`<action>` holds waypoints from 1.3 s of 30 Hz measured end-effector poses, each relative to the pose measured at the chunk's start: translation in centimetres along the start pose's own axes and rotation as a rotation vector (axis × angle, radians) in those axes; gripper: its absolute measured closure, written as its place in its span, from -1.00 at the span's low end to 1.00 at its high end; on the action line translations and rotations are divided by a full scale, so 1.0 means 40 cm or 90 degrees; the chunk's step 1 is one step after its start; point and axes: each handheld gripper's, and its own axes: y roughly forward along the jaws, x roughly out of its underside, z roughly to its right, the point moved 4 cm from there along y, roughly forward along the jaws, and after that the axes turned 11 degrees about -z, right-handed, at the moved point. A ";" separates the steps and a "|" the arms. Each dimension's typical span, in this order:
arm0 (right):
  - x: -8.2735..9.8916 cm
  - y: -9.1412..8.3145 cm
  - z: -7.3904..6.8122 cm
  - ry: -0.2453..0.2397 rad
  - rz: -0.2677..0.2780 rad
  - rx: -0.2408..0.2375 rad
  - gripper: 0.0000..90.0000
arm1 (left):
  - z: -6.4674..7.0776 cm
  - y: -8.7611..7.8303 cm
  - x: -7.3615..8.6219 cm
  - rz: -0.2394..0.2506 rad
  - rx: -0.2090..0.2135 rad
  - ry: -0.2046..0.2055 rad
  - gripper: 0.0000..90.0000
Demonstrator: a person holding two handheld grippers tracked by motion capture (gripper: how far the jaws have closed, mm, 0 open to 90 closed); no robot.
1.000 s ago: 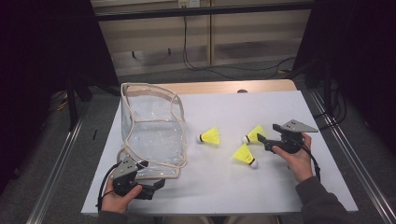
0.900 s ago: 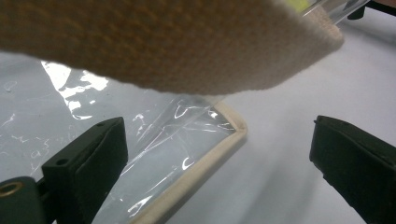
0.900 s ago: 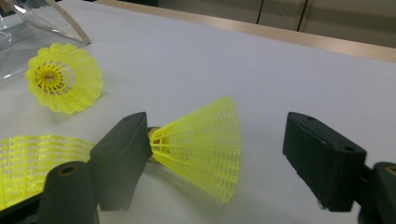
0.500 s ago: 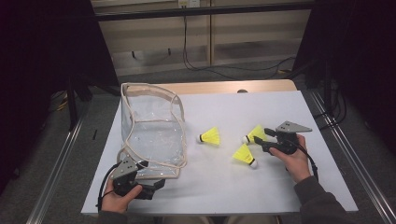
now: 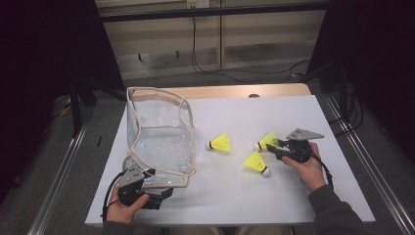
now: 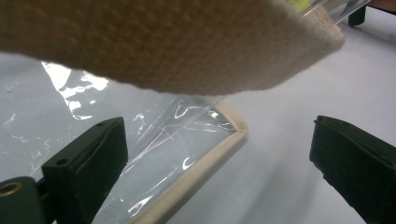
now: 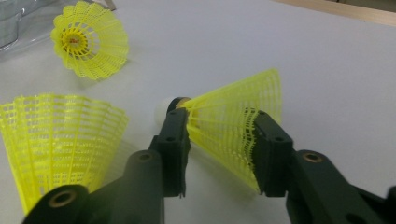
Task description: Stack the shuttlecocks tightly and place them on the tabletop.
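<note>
While the left gripper (image 5: pixel 164 194) rests at the near left edge of the white tabletop (image 5: pixel 235 205), its fingers (image 6: pixel 88 158) stand wide apart and hold nothing; in the left gripper view one finger lies over the clear plastic of the transparent bag (image 5: pixel 159 139) and the other over bare tabletop, with the bag's cream fabric trim (image 6: pixel 205 161) running between them. The bag stands upright on the left part of the tabletop, its mouth open upward.

The right gripper (image 5: pixel 273 146) lies low at the right side, pointing left, in the person's right hand (image 5: pixel 306 169). Its fingers (image 7: pixel 175 140) have just been closing and now press on both sides of the skirt of a yellow plastic shuttlecock (image 7: pixel 233 126), which lies on its side with the white cork (image 7: pixel 163 108) pointing away from the gripper. The skirt mesh bends inward at the right finger.

Two further yellow shuttlecocks lie loose: the second shuttlecock (image 5: pixel 256 162) just beside the held one, nearer the person, and the third shuttlecock (image 5: pixel 221 143) farther left, between the bag and the right gripper, apart from both.
</note>
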 end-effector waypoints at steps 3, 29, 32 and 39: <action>0.001 -0.001 -0.001 0.000 -0.002 -0.006 0.58 | 0.000 0.000 0.000 0.000 0.000 0.000 -0.91; 0.004 -0.006 -0.003 0.018 0.003 -0.052 0.99 | 0.001 0.000 0.000 0.000 -0.001 0.000 -0.91; 0.002 -0.008 -0.005 0.015 0.006 -0.054 0.99 | 0.001 0.000 0.000 0.000 -0.001 0.000 -0.91; -0.002 -0.013 -0.005 0.008 0.011 -0.053 1.00 | 0.000 0.000 0.000 0.000 0.000 0.001 -0.91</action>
